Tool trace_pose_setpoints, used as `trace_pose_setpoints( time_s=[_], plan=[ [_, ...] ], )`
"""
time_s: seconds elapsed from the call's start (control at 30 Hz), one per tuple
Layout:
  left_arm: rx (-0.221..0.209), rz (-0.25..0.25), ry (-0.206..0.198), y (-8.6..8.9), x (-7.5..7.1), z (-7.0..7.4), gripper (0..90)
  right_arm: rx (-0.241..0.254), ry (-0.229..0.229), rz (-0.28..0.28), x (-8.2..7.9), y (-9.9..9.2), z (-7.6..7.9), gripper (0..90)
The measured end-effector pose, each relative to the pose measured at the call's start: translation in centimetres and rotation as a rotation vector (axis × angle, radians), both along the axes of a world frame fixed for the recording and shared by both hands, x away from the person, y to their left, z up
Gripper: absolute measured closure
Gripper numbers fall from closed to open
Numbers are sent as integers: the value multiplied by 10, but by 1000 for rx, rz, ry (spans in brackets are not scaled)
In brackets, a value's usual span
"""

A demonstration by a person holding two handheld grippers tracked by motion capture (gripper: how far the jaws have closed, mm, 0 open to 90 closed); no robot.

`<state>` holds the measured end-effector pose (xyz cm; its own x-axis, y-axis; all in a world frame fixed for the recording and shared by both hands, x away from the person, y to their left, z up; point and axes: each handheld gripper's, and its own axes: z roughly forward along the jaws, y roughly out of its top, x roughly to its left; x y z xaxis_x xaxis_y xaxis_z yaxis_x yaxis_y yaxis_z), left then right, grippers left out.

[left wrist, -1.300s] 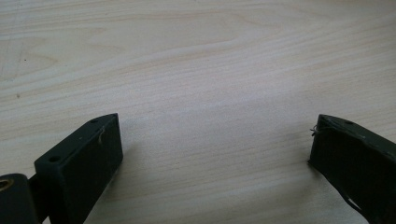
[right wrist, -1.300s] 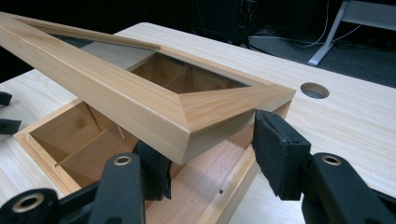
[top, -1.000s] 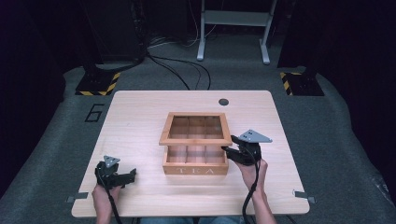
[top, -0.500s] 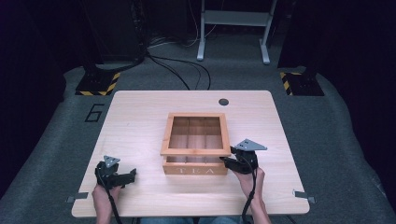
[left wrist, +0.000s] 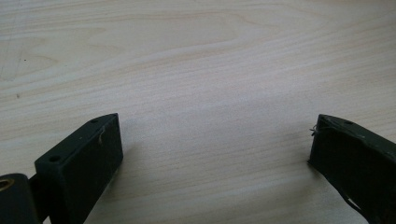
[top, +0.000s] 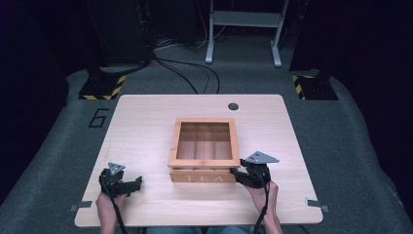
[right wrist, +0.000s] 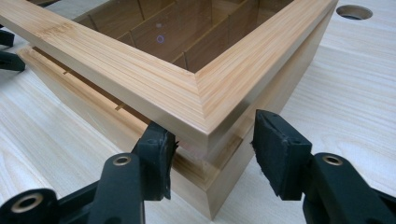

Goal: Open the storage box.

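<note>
Tea box [top: 203, 147] corner between right gripper [right wrist: 212, 154] jaws

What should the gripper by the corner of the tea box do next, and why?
Probably lower the lid the last bit. The right gripper has its jaws around the near corner of the lid, which sits just above the wooden tea box with a thin gap along the front. The left gripper waits open over the table, so it likely isn't needed.
</note>
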<state>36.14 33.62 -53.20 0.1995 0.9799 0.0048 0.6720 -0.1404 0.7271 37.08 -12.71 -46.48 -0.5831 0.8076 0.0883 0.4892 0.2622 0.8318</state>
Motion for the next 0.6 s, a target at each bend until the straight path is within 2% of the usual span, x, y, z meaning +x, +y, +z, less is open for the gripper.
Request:
trace_pose_setpoints(
  time_s=[0.2, 0.23, 0.3, 0.47, 0.53, 0.57, 0.6],
  plan=[
    [0, 0, 0, 0, 0, 0, 23, 1, 8, -3, -4, -3, -2, 469],
    [-1, 0, 0, 0, 0, 0, 23, 10, 21, -6, -5, -3, -2, 467],
    [-1, 0, 0, 0, 0, 0, 23, -1, 25, 4, -5, -4, -2, 462],
    [0, 0, 0, 0, 0, 0, 23, -24, 89, 24, -7, -1, -10, 438],
    [0, -1, -1, 0, 0, 0, 24, -9, 99, 26, -8, -1, -12, 431],
    [0, -1, -1, 0, 0, 0, 24, -18, 115, 37, -8, -4, -11, 378],
    [0, -1, -1, 0, 0, 0, 24, -18, 115, 37, -8, -4, -11, 378]
  ],
)
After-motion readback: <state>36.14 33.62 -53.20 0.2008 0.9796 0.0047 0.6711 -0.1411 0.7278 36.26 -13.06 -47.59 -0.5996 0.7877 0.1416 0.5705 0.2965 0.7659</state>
